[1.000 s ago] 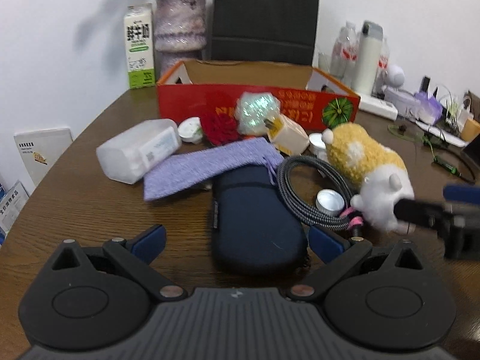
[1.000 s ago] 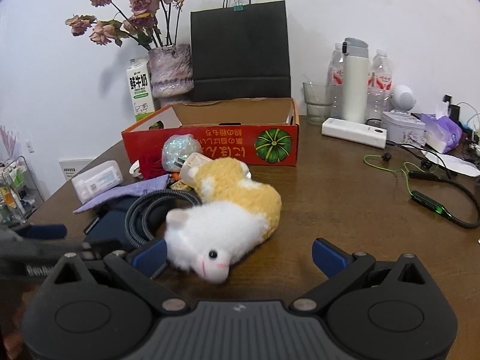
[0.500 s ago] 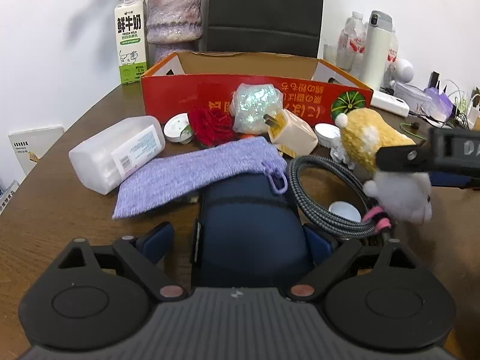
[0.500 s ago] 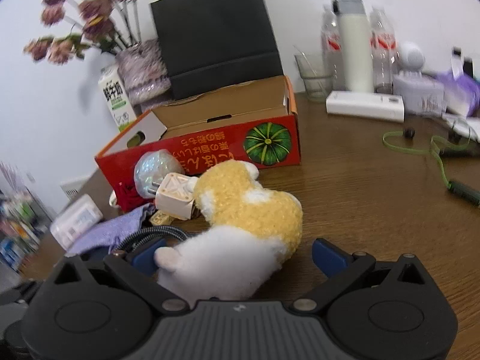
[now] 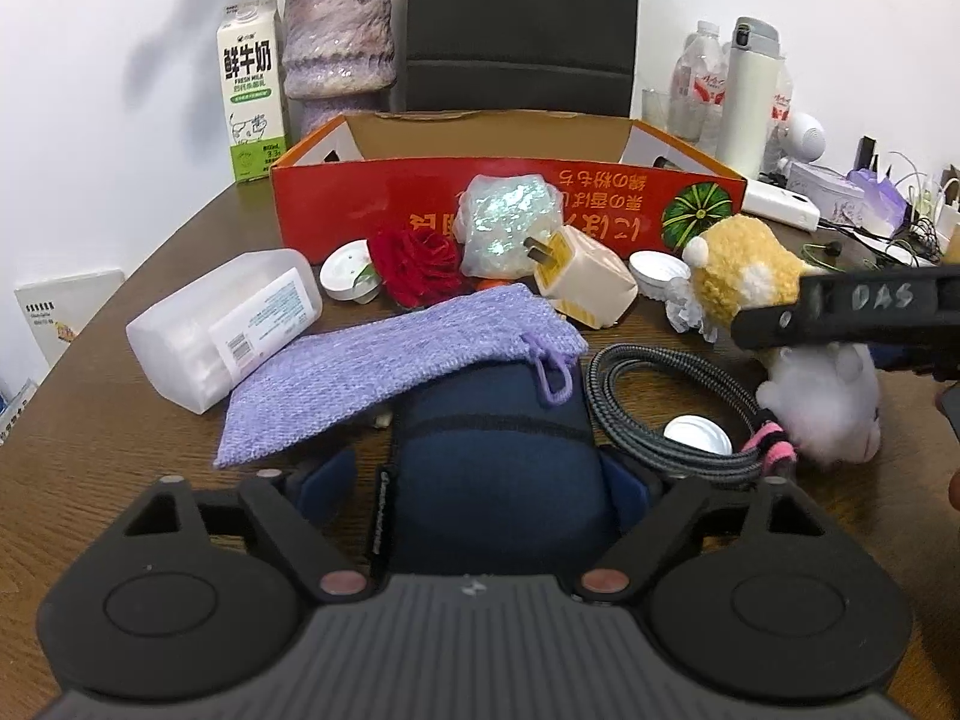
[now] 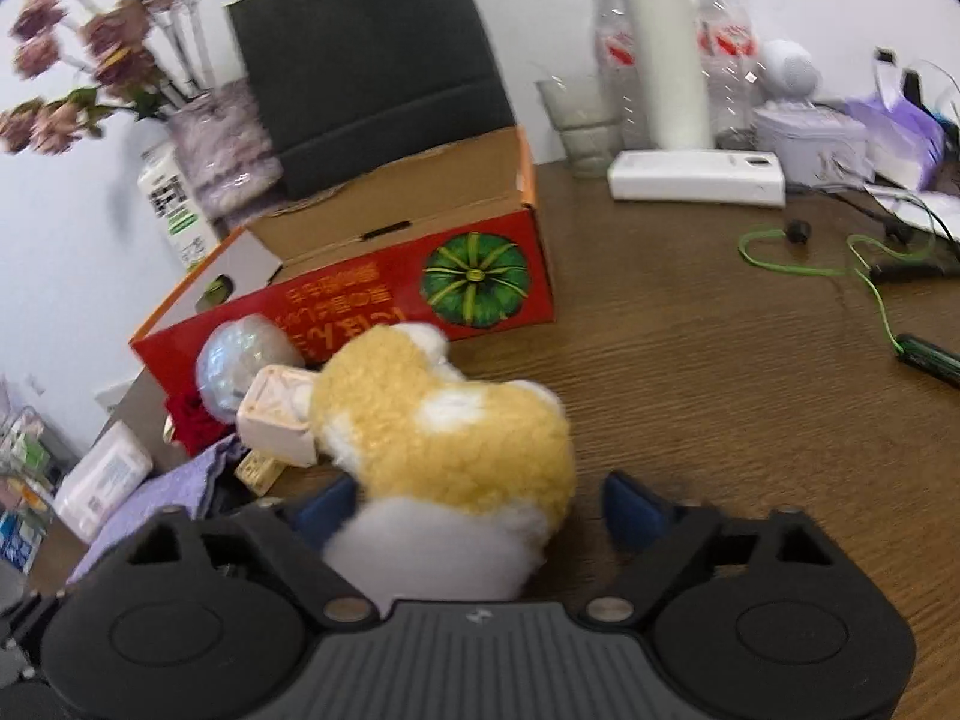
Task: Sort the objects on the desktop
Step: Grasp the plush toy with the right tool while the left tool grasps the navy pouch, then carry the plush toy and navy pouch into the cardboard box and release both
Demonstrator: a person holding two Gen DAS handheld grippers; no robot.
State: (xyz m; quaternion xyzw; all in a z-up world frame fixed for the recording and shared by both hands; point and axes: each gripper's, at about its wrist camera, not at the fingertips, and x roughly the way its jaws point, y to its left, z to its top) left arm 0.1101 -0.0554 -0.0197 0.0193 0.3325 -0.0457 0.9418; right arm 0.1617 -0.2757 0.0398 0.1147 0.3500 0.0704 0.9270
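Between left tool (image 5: 480, 486) open fingers, navy case (image 5: 492, 480), right tool (image 6: 474, 504) unclenched around plush toy (image 6: 444, 438)

Yellow-white plush (image 6: 444, 450); navy case (image 5: 498, 480); lilac knit pouch (image 5: 396, 360); red box (image 5: 504, 204).

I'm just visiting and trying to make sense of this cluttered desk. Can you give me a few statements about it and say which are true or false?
1. The fingers of the left gripper straddle the dark blue case. True.
2. The purple knitted pouch lies partly over the case. True.
3. The plush toy already sits inside the red box. False: it lies on the table in front of the box, between the fingers of the right gripper.
4. The milk carton lies on its side. False: it stands upright beside the vase.
5. A red rose lies near the box. True.
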